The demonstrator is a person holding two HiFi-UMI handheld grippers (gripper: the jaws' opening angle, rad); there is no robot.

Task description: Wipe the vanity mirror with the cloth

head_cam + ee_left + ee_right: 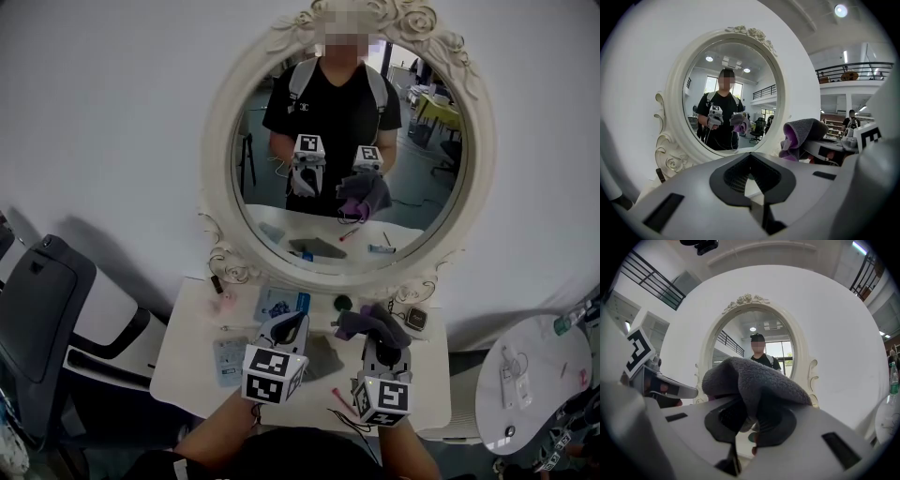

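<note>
The vanity mirror (352, 155), an oval glass in an ornate cream carved frame, is stood upright against the white wall at the back of the white worktop (183, 361), and it is faced squarely by the 2 tools. The folded grey-and-purple fleece cloth (371, 324) is gripped in the clenched jaws of the right gripper (375, 339). In the right gripper view it is seen bunched over and between the jaws, with a fold draped forward past the tips, presumably so that a soft pad rather than hard plastic is presented to the glass. The cloth is held above the worktop, in front of the lower edge of the frame and apart from the glass, so no wiping contact is judged to have been made yet. The left gripper (291, 325) is held just beside it on the left, its jaws closed together with nothing between them, as shown in the left gripper view; it appears to be held clear as a spare. Small toiletries are scattered on the worktop beneath the 2 tools. The glass lies ahead of and above the right jaws, so a lift and a forward reach are judged necessary.
</note>
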